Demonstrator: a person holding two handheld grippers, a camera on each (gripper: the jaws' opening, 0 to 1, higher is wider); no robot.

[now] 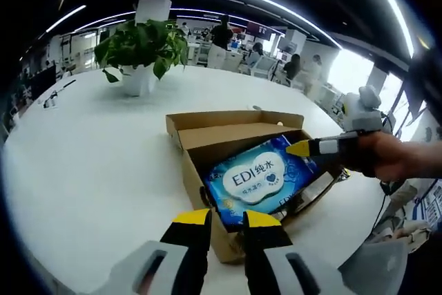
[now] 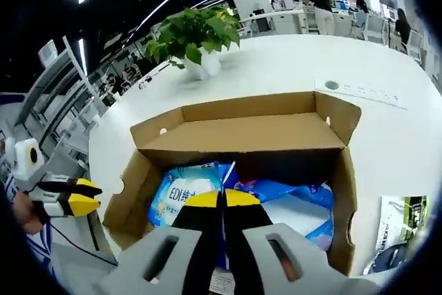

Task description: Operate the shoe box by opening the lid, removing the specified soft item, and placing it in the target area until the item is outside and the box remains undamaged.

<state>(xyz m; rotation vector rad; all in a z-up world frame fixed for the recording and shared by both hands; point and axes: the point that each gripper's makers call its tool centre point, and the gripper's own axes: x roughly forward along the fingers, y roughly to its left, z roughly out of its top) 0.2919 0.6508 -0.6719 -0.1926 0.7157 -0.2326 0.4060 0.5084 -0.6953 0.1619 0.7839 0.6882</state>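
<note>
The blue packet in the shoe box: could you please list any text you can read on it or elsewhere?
"EDI 纯水" on the blue packet; the right gripper view shows "EDI" and part of a character.
Smaller print on the packet: too small to read.
Leaflet beside the shoe box: print too blurred to read.

My left gripper (image 1: 225,219) points forward with its yellow-tipped fingers (image 1: 191,217) a narrow gap apart, nothing between them. My right gripper (image 2: 222,199) has its fingers (image 2: 201,200) pressed together, tip to tip, angled downward; whether they pinch anything, I cannot tell. From the left gripper view I see the right gripper (image 1: 324,147) reaching in from the right with my hand (image 1: 387,155) wrapped round its handle, and from the right gripper view the left gripper (image 2: 84,196) sits low at the left, fingers nearly together.
</note>
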